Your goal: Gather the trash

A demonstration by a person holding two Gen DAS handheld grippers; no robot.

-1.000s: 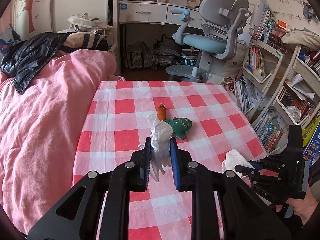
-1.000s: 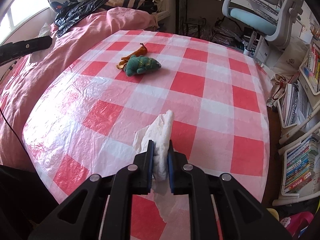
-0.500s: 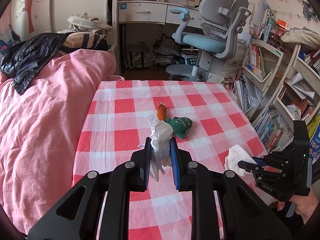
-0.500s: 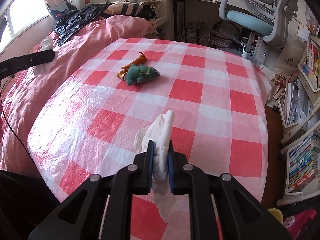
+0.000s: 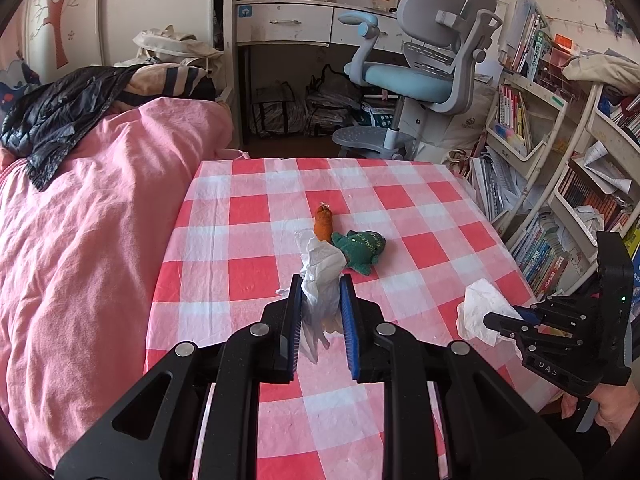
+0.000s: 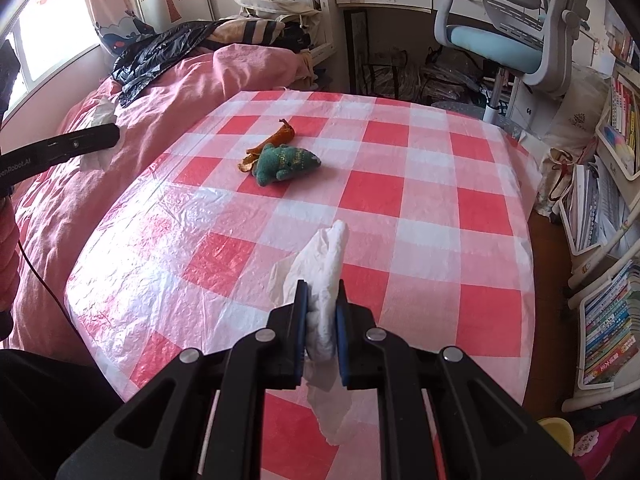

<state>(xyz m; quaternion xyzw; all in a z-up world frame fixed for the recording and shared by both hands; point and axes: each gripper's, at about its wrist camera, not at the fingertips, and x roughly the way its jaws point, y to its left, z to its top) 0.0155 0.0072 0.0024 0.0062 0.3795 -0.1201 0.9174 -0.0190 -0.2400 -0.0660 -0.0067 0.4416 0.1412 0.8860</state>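
1. The left gripper (image 5: pixel 320 300) has its two blue-padded fingers (image 5: pixel 295 312) clenched on a crumpled white tissue (image 5: pixel 320 276), which sticks up past the fingertips and hangs down between them.
2. The right gripper (image 6: pixel 321 312) grasps a second white tissue (image 6: pixel 326 264) in the same way; the wad stands up between the pads and a loose tail trails below the fingers.
3. In the left wrist view the right gripper (image 5: pixel 500 322) shows at the right edge with its tissue (image 5: pixel 478 310) at its tip, over the near right part of the table, and a hand (image 5: pixel 612 412) holds its grip.
4. In the right wrist view part of the left gripper (image 6: pixel 60 148) shows at the left edge, with a bit of white tissue (image 6: pixel 102 108) beside its tip.
5. Both tissues are held over a table covered with a red-and-white checked cloth (image 6: pixel 400 200).
6. Further along the cloth lies a small green plush toy (image 6: pixel 284 162), and a piece of orange peel (image 6: pixel 276 138) touches its far side.
7. Left of the table is a bed with a pink cover (image 5: pixel 88 220), and a black jacket (image 5: pixel 56 116) lies on it.
8. Beyond the table stand a grey and blue desk chair (image 5: pixel 420 64) and a white desk (image 5: pixel 288 24).
9. Shelves of books (image 5: pixel 560 208) fill the right side.
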